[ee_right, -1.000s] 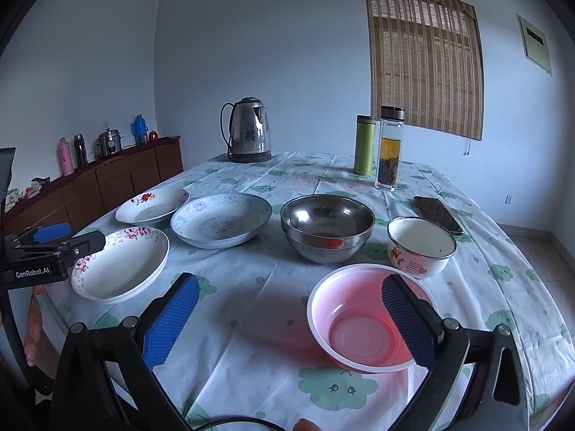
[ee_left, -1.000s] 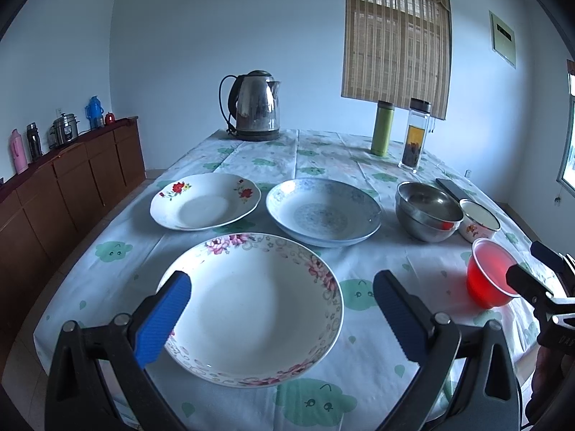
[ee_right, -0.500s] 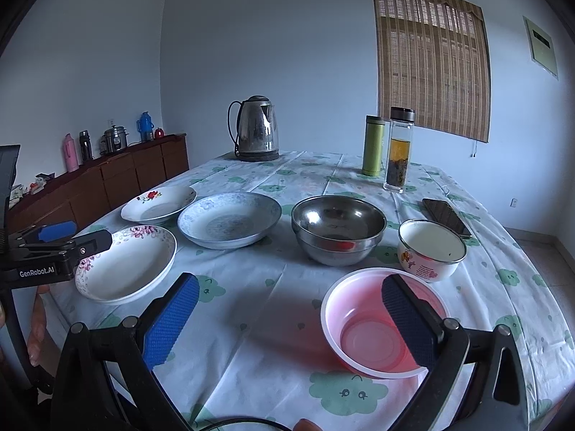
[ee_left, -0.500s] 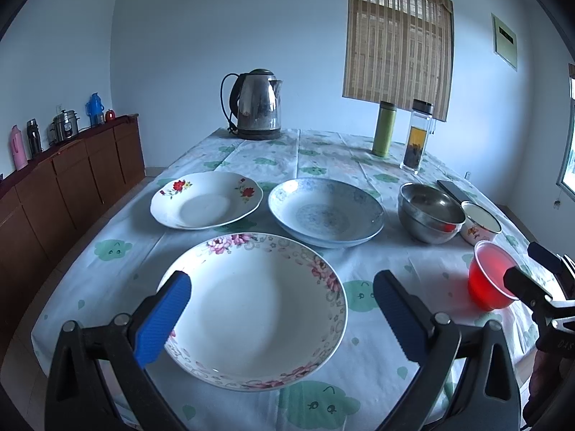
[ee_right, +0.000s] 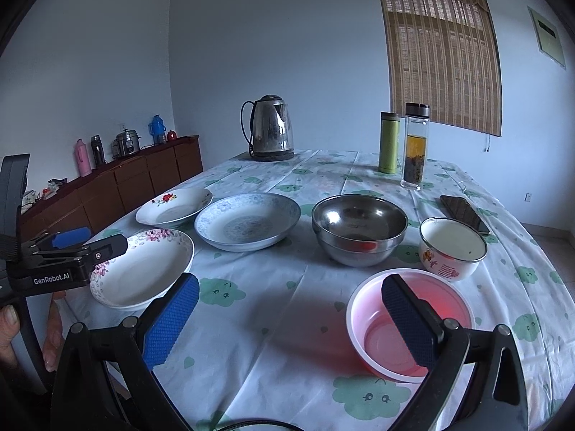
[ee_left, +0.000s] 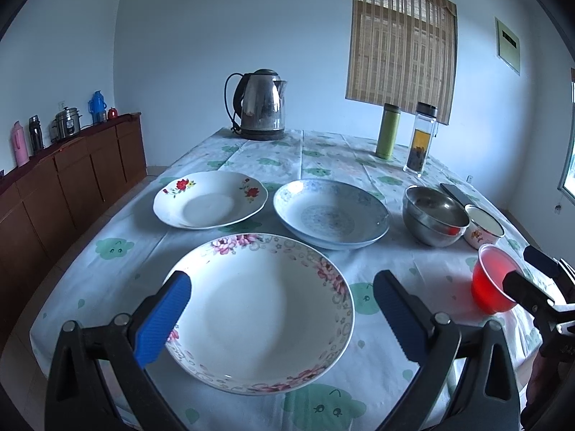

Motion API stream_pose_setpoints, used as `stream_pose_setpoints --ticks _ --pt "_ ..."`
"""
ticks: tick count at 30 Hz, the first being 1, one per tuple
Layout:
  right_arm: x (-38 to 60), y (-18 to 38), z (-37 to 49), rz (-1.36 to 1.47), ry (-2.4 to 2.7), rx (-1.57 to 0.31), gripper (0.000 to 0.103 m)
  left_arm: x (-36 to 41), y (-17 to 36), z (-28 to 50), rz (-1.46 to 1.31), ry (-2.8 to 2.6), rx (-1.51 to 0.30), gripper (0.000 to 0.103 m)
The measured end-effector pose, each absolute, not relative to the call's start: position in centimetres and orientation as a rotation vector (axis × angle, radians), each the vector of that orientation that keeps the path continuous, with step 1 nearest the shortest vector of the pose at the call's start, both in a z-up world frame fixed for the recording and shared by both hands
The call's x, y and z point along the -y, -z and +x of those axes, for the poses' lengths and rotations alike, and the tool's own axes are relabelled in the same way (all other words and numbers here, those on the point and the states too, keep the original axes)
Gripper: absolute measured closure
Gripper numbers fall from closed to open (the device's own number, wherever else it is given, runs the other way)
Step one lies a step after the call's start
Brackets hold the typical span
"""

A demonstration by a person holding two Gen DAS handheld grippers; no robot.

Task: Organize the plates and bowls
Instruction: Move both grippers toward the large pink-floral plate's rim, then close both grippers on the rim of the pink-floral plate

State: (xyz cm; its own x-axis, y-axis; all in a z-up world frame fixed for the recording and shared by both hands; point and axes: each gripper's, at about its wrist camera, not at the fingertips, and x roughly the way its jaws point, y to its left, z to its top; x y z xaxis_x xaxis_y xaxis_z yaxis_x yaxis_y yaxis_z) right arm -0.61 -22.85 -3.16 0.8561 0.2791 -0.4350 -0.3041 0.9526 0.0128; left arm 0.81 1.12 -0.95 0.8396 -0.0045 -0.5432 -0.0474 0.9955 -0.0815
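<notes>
A white plate with a pink flower rim (ee_left: 262,309) (ee_right: 143,269) lies at the near left of the table, under my open left gripper (ee_left: 280,319), whose pads hang above its two sides. Behind it are a white plate with red flowers (ee_left: 210,199) (ee_right: 174,206) and a blue patterned plate (ee_left: 330,213) (ee_right: 248,221). To the right stand a steel bowl (ee_right: 359,228) (ee_left: 433,219), a small enamel bowl (ee_right: 452,249) (ee_left: 481,228) and a pink plastic bowl (ee_right: 409,323) (ee_left: 490,283). My right gripper (ee_right: 291,321) is open, its right pad over the pink bowl's rim.
A kettle (ee_left: 260,104), a green flask (ee_left: 388,131) and a glass tea bottle (ee_left: 420,138) stand at the table's far end. A dark phone (ee_right: 465,213) lies behind the enamel bowl. A wooden sideboard (ee_left: 72,179) runs along the left wall.
Both grippers have drifted slightly; the views rose a little and shifted right. Nothing on the table has moved, and both grippers stay open.
</notes>
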Motion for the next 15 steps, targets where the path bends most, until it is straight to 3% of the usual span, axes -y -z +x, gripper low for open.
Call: stream_pose_setpoints --ticks 15 --pt "17.7 3.6 1.0 -0.149 -0.428 -0.489 0.004 -4.7 1.1 0.6 -0.149 -0.091 -0.538 0.0"
